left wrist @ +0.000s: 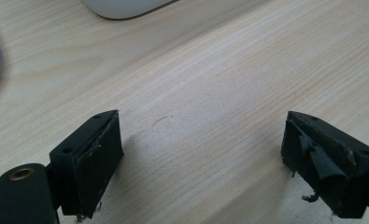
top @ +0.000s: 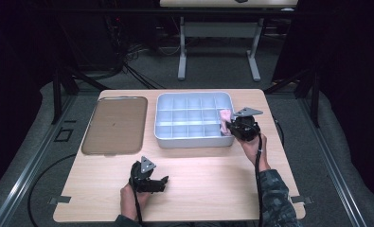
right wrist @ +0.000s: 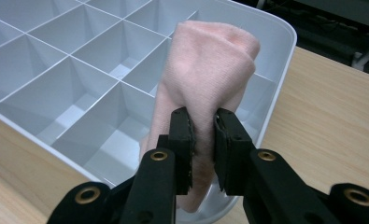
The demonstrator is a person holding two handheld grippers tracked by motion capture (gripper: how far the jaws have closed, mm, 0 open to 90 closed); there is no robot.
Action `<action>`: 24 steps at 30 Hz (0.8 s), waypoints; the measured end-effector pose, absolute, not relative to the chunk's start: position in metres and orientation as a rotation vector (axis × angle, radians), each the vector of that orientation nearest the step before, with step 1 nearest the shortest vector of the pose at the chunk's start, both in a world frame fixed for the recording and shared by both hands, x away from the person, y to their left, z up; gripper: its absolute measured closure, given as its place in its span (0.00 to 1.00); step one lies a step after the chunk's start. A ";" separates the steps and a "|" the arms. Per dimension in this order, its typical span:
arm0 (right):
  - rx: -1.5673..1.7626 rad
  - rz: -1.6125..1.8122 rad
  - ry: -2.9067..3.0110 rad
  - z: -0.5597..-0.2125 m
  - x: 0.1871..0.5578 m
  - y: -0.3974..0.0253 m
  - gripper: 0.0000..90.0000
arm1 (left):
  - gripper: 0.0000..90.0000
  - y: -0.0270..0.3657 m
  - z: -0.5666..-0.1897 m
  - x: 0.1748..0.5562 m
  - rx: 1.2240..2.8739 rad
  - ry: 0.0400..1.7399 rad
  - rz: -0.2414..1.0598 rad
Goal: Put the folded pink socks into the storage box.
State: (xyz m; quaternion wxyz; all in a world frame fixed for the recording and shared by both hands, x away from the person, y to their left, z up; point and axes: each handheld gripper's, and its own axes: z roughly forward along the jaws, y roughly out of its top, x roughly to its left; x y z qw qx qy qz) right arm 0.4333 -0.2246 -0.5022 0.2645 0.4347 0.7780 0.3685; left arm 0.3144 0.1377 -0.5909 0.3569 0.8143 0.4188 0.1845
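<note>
Right claw: black jaws pinched tight on a soft, pale pink knitted cloth, bunched into a rounded fold. The cloth hangs over the near right corner of a white moulded plastic organiser tray, rounded at the corners and split by thin walls into square compartments. Left claw: jaws spread wide, holding nothing, worn pads frayed at the edges, low over the pale wood-grain counter. A flat brown rounded-rectangle lid lies left of the tray.
</note>
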 end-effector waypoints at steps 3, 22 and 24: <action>1.187 0.982 2.099 -0.505 0.435 -0.225 0.87 | 0.14 0.138 -0.591 0.314 2.102 1.080 0.475; 1.220 0.923 2.158 -0.519 0.440 -0.224 0.86 | 0.14 0.138 -0.591 0.315 2.100 1.081 0.474; 1.220 0.925 2.156 -0.518 0.438 -0.224 0.86 | 0.14 0.138 -0.591 0.315 2.100 1.081 0.474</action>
